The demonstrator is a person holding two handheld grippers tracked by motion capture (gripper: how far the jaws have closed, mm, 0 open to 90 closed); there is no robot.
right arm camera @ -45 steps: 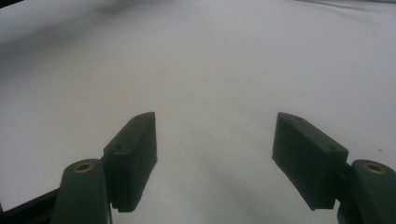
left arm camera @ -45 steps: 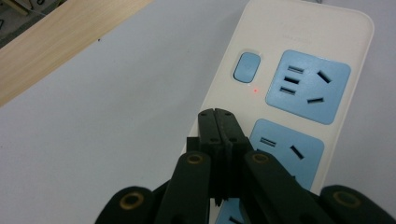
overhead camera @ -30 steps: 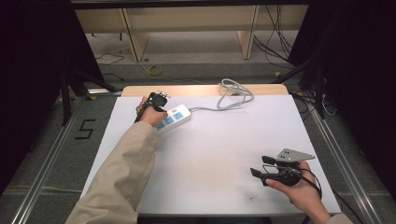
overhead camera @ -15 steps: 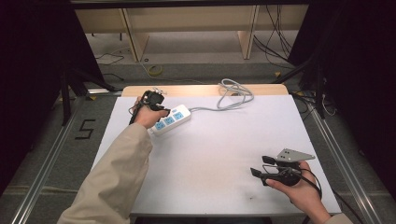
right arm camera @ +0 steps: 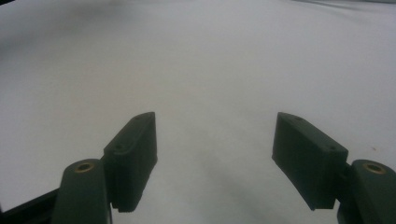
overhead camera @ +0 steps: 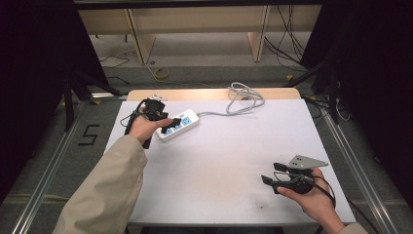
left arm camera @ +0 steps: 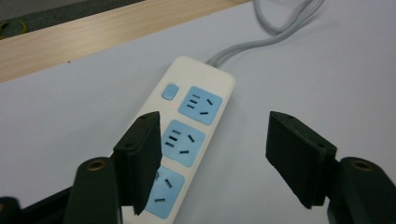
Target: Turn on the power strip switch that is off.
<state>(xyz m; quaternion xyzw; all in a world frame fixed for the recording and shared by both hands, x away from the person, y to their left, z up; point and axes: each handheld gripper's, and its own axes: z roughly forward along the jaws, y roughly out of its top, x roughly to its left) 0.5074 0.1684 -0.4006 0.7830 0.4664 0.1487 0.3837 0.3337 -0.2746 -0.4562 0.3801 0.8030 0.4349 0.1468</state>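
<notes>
— Where is the white plastic power strip with three blue sockets (left arm camera: 187,135)?

— Flat on the white table (overhead camera: 234,161), near its far left corner, its grey cable (overhead camera: 243,100) curling off toward the far wooden edge.

— And the left hand-held gripper (left arm camera: 212,158)?

— Right over the strip's near end, jaws spread wide, one jaw above the sockets, gripping nothing.

— The right hand-held gripper (overhead camera: 272,174)?

— Well apart, at the near right of the table, jaws also parted and empty over bare surface.
</notes>
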